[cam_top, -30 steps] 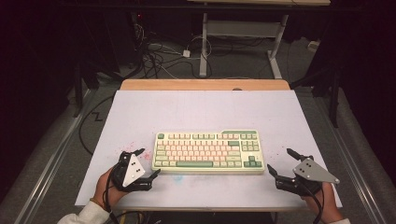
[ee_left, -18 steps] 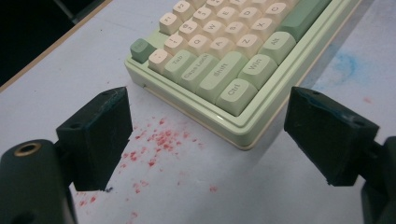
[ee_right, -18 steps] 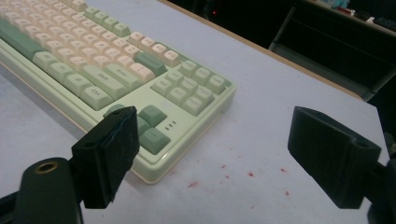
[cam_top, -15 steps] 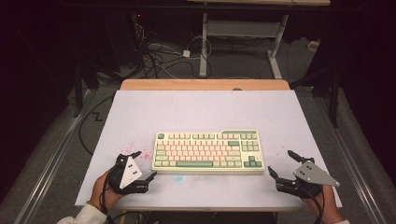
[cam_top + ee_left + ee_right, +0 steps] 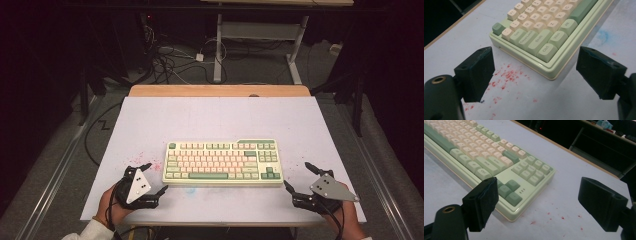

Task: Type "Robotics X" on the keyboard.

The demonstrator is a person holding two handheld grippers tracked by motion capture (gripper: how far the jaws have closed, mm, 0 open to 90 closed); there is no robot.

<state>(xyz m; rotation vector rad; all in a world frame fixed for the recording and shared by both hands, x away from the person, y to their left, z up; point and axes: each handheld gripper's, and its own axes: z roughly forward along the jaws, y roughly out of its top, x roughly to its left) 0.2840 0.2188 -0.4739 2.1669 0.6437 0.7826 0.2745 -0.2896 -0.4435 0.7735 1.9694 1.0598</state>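
A pale green and cream keyboard (image 5: 223, 162) lies flat on the white table (image 5: 215, 120), near its front edge. My left gripper (image 5: 156, 177) is open just off the keyboard's front left corner (image 5: 550, 75), with nothing between its fingers. My right gripper (image 5: 299, 176) is open beside the keyboard's front right corner (image 5: 514, 216), also empty. In the left gripper view the Ctrl and Shift keys (image 5: 541, 45) lie straight ahead between the jaws. In the right gripper view the dark green arrow keys (image 5: 507, 190) sit just behind the left jaw.
Red specks (image 5: 506, 77) and a faint blue smudge (image 5: 602, 36) mark the table top. A wooden strip (image 5: 220, 90) runs along the table's far edge. Behind it are cables (image 5: 170, 57) on the floor and the legs of a metal frame (image 5: 260, 30).
Both grippers have stayed nearly still; the left one has shifted very slightly. The keyboard has not moved.
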